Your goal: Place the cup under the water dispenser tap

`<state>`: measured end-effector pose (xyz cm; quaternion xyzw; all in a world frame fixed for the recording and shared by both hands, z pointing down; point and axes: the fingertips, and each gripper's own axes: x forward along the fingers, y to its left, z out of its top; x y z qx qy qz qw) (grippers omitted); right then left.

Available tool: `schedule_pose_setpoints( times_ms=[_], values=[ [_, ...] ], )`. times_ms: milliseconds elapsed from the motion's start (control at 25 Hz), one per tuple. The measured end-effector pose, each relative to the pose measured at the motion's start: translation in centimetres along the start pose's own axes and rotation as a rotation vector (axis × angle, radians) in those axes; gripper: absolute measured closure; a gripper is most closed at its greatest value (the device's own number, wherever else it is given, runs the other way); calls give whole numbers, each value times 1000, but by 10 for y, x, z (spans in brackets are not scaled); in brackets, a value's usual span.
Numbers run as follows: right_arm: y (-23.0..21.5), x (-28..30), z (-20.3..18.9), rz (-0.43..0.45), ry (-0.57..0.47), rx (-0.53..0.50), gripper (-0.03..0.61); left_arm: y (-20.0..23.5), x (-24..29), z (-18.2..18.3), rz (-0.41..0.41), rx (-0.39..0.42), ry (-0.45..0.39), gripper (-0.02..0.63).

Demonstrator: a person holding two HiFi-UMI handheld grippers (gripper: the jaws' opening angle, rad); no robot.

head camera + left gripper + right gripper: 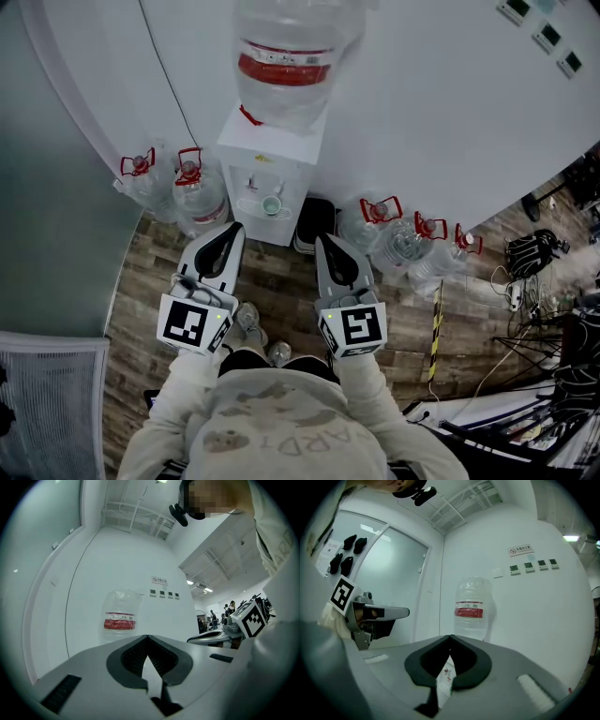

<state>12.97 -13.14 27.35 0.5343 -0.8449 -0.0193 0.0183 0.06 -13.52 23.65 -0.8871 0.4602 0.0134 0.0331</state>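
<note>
Cup (272,204) appears seated under the dispenser (265,173) tap; left gripper (232,230) and right gripper (322,241) jaws clenched empty, so any forward nudge could topple it.

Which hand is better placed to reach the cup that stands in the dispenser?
Left, slightly. The left tongs point at the dispenser front, nearer the cup; the right tongs point beside its right edge. Both are shut and empty.
</note>
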Motion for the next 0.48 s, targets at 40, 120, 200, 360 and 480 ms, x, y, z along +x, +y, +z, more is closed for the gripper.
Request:
schedule_pose_setpoints(
  times_ms=[40,120,200,360,480],
  values=[
    [0,0,0,1,-1,-3,569,0,0,0,1,0,-1,609],
    [1,0,1,1,-4,-9,569,1,0,0,3,-2,-5,609],
    [1,0,2,1,-8,-13,569,1,-1,1,3,-2,-6,609],
    [2,-2,4,-2,-12,-12,569,-1,-2,2,0,-1,-6,609],
    [2,-3,6,-2,-14,-12,569,-3,-2,4,0,-1,-4,609]
  ],
)
